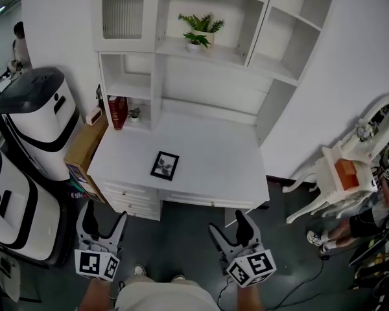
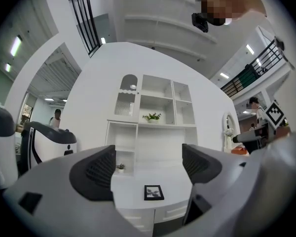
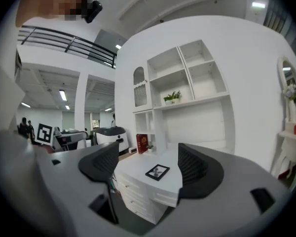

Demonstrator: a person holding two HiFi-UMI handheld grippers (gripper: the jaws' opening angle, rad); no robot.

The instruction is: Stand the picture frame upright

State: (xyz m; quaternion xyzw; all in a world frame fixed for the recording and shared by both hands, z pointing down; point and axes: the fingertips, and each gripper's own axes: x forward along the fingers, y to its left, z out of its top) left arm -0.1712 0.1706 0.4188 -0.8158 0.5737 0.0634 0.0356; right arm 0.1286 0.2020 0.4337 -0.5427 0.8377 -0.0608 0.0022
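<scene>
Head view: the picture frame (image 1: 165, 165) lies flat at centre frame on the white surface (image 1: 214, 167), well ahead of and between the left gripper (image 1: 105, 214) and right gripper (image 1: 229, 224), both with jaws apart and empty.

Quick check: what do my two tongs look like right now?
Matching pair: the left tongs and right tongs each have a light grey body, two dark jaws with ribbed pads, and a white cube bearing black square markers at the rear.
</scene>
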